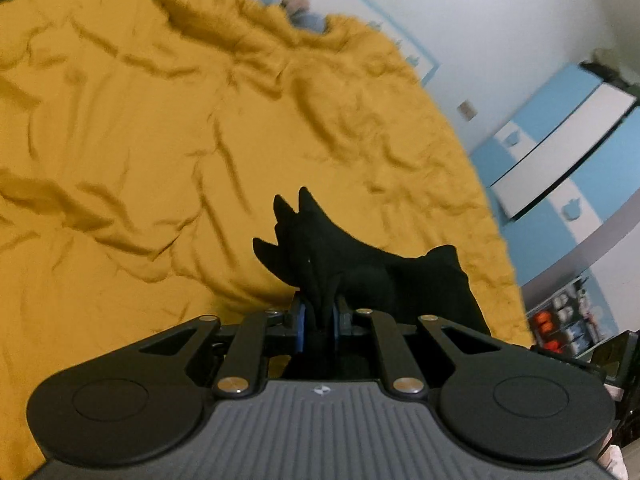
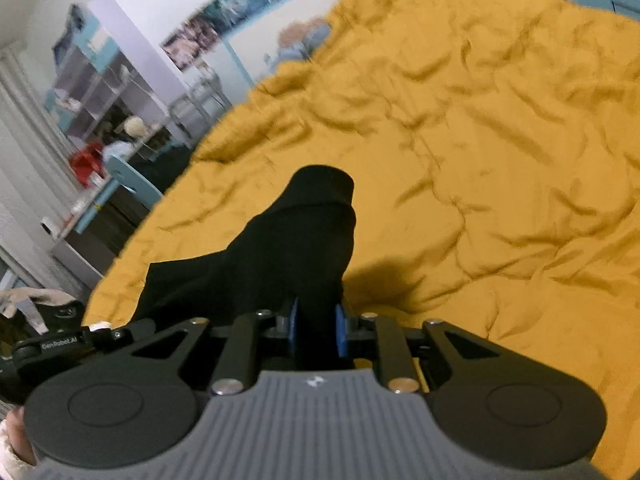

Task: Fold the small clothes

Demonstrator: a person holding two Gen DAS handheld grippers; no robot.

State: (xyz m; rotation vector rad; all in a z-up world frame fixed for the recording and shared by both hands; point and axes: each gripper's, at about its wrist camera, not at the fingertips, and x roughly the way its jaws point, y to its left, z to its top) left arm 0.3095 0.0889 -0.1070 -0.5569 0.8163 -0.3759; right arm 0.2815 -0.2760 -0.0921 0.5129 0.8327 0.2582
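A small black garment (image 1: 360,268) hangs between my two grippers above a wrinkled mustard-yellow bedspread (image 1: 160,140). My left gripper (image 1: 319,316) is shut on one bunched end of it, with pointed folds sticking up past the blue pads. My right gripper (image 2: 316,320) is shut on the other end of the black garment (image 2: 288,248), which bulges up over the fingers and spreads to the left. The fingertips of both grippers are hidden by the cloth.
The yellow bedspread (image 2: 480,160) fills most of both views. Blue and white cupboards (image 1: 560,152) stand past the bed's right edge. Shelves and a cluttered desk (image 2: 100,152) stand past its left edge. A photo-covered wall (image 2: 224,20) is beyond.
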